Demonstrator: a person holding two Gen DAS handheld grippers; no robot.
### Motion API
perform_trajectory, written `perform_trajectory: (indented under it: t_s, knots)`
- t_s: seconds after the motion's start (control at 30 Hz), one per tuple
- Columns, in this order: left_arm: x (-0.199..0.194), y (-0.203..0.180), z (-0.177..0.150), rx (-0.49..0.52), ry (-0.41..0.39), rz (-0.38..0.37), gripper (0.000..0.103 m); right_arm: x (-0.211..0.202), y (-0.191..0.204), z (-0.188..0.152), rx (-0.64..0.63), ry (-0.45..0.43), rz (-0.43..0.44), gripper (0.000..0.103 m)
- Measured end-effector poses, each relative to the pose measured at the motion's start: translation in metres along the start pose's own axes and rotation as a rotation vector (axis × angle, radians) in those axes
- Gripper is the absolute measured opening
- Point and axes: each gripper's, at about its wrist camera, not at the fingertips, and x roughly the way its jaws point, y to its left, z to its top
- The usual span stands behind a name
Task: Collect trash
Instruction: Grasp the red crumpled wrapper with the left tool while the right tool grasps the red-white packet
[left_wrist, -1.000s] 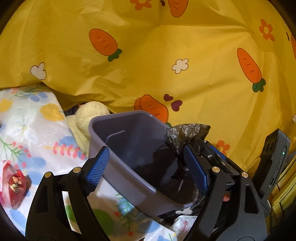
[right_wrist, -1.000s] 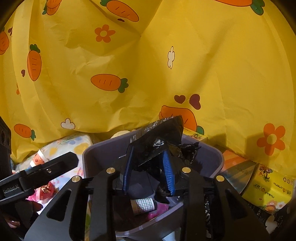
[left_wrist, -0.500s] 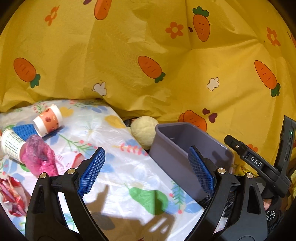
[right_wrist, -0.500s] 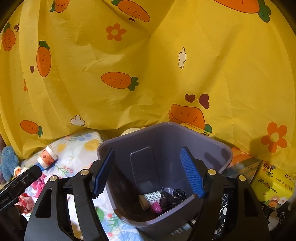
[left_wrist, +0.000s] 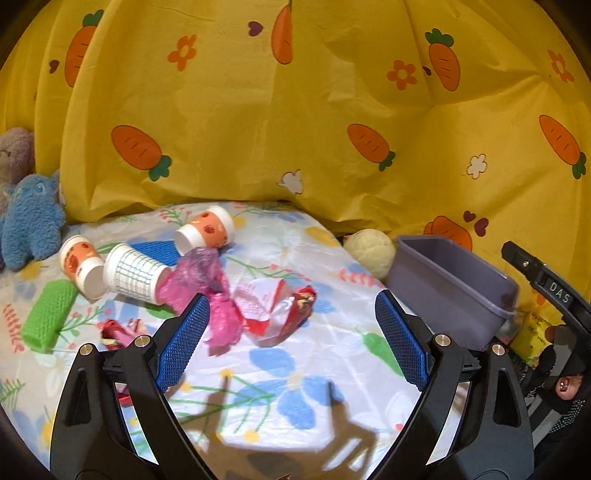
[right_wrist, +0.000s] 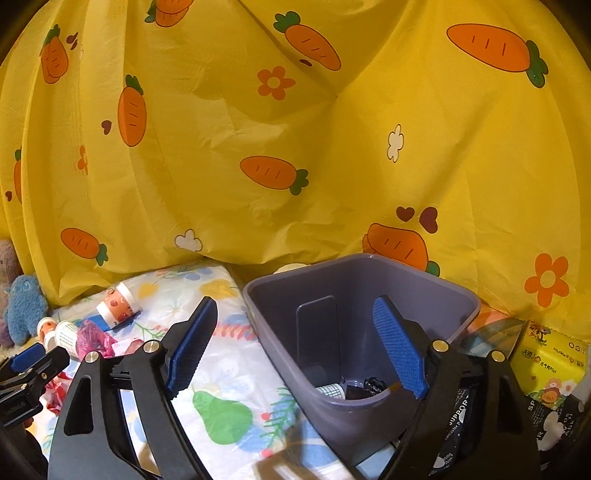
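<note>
**Hovering over the scattered trash, both tongs wide**

Looking from largest down, I see the yellow curtain (left_wrist: 295, 122) closing off the back, and the floral sheet (left_wrist: 303, 373) with open room in front of my left gripper (left_wrist: 291, 350). The grey bin (right_wrist: 354, 332) stands upright at the sheet's right edge, mouth up, with a checked cup and dark scraps in its bottom. My right gripper (right_wrist: 295, 350) hangs above the bin's near left rim, jaws spread wide and empty; my left is equally wide and empty.

On the sheet I count three paper cups, all lying on their sides: the checked cup (left_wrist: 135, 273) with its long axis left to right, mouth left, and two orange cups (left_wrist: 205, 236) (left_wrist: 79, 264). Touching the checked cup is one pink bag (left_wrist: 207, 291), then one red-and-white wrapper (left_wrist: 273, 310) just beside it.
</note>
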Motion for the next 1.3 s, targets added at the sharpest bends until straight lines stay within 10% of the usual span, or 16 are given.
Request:
perform_trajectory:
  t_s: [0.37, 0.7, 1.3]
  knots:
    - [-0.008, 0.096, -0.031, -0.093, 0.1, 0.174, 0.089, 0.003, 0.075, -0.029, -0.041, 0.083, 0.216, 0.086]
    - [0.016, 0.12, -0.043, -0.114, 0.204, 0.158, 0.089, 0.015, 0.129, -0.053, -0.117, 0.157, 0.28, 0.086]
    - [0.027, 0.136, -0.041, -0.185, 0.203, 0.034, 0.027, 0.06, 0.174, -0.067, -0.213, 0.263, 0.302, 0.077]
